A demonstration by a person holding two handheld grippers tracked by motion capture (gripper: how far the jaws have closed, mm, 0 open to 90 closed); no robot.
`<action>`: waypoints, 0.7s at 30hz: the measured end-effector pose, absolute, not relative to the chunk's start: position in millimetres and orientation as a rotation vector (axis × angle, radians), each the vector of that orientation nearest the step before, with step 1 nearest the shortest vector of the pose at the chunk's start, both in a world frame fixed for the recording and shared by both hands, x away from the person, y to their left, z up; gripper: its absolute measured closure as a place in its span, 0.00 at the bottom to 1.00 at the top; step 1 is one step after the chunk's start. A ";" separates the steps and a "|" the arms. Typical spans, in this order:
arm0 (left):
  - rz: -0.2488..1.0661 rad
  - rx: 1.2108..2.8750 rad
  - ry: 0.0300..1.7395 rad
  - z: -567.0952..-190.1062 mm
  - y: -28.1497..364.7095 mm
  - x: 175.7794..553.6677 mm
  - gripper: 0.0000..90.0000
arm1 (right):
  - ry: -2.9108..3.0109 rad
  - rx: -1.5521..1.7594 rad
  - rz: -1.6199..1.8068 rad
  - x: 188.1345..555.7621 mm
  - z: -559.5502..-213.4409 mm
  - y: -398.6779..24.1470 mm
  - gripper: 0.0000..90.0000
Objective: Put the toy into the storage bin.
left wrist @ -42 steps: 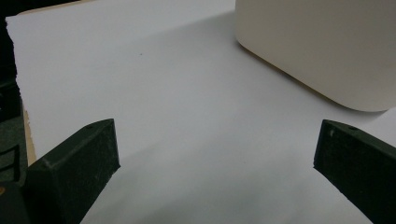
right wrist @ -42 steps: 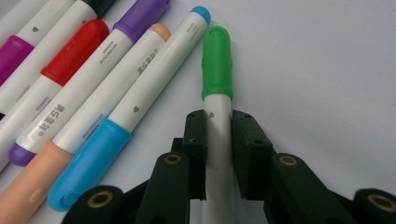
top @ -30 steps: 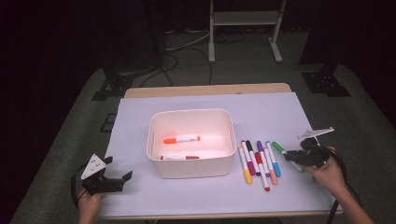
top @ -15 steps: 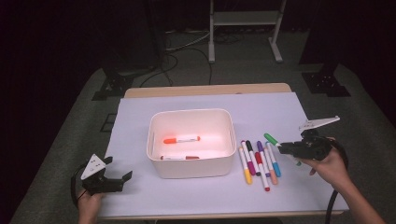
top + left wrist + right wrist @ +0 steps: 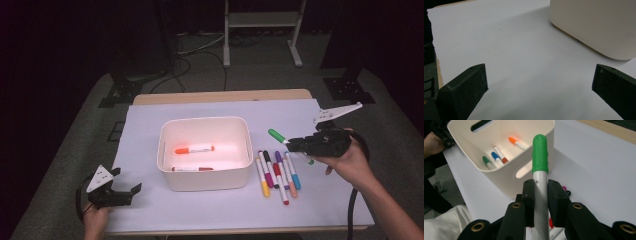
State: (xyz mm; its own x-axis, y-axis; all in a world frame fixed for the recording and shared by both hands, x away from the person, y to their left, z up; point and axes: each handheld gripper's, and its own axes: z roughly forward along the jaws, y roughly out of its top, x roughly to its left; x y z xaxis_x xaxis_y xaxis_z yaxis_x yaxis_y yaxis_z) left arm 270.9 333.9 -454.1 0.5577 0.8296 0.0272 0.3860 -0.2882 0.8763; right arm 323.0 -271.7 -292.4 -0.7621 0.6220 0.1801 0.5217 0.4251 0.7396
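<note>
My right gripper (image 5: 296, 145) is shut on a green-capped marker (image 5: 276, 135), held in the air to the right of the white bin (image 5: 204, 177). In the right gripper view the marker (image 5: 540, 165) stands clamped between the black jaws of that gripper (image 5: 540, 192), its green cap pointing toward the bin (image 5: 534, 157). Inside the bin lie an orange marker (image 5: 194, 149) and a red one (image 5: 192, 169). Several markers (image 5: 277, 174) lie in a row on the white sheet below the right gripper. My left gripper (image 5: 125, 191) rests open at the front left, and nothing lies between its fingers (image 5: 464, 90).
A white sheet (image 5: 220, 107) covers the wooden table (image 5: 220, 96). Dark stands and cables sit on the floor behind the table. The bin's near wall (image 5: 599, 25) rises at the upper right of the left gripper view.
My right gripper has risen off the sheet with the green marker and shifted toward the bin. The left gripper has stayed where it was.
</note>
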 end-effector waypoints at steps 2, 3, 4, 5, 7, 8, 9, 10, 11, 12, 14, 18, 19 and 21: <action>0.616 1.893 0.988 -454.0 334.1 271.1 0.00 | 2.556 1.006 1.263 324.2 -285.9 -265.7 0.84; 0.615 1.894 0.989 -454.0 334.1 271.2 0.00 | 2.563 0.990 1.261 324.8 -283.1 -262.5 0.84; 0.615 1.894 0.989 -454.0 334.1 271.2 0.00 | 2.570 0.979 1.260 325.2 -280.2 -259.1 0.84; 0.614 1.894 0.988 -454.0 334.1 271.2 0.00 | 2.573 0.967 1.258 325.7 -277.6 -255.5 0.84; 0.615 1.892 0.987 -454.0 334.2 271.1 0.00 | 2.583 0.941 1.257 326.7 -272.1 -248.9 0.84; 0.616 1.892 0.987 -454.0 334.3 271.0 0.00 | 2.590 0.925 1.257 327.5 -268.8 -244.7 0.84; 0.616 1.890 0.987 -454.0 334.3 270.9 0.00 | 2.594 0.916 1.256 327.8 -266.9 -242.0 0.84; 0.616 1.890 0.987 -454.0 334.3 270.9 0.00 | 2.600 0.902 1.254 328.3 -264.3 -238.5 0.84; 0.616 1.892 0.986 -454.0 334.3 271.0 0.00 | 2.606 0.892 1.249 328.6 -261.8 -235.1 0.84; 0.616 1.891 0.987 -454.0 334.3 271.0 0.00 | 2.613 0.877 1.244 329.0 -259.4 -231.7 0.84; 0.614 1.892 0.987 -454.0 334.3 271.2 0.00 | 2.621 0.855 1.242 329.7 -255.1 -224.8 0.84; 0.615 1.893 0.986 -454.0 334.2 271.0 0.00 | 2.650 0.813 1.247 332.5 -248.7 -211.5 0.84; 0.616 1.893 0.986 -453.9 334.3 270.9 0.00 | 2.656 0.805 1.247 333.2 -247.7 -207.9 0.84; 0.613 1.888 0.986 -454.0 334.3 271.0 0.00 | 2.674 0.782 1.239 334.7 -245.8 -200.4 0.84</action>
State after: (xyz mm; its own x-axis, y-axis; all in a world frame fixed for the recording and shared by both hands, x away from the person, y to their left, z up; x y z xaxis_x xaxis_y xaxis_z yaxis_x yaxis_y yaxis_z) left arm 271.0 334.3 -454.0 0.5607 0.8278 0.0220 0.3859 -0.2847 0.8775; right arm 334.7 -200.4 -245.8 -0.8645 0.4863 0.1272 0.4114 0.5394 0.7347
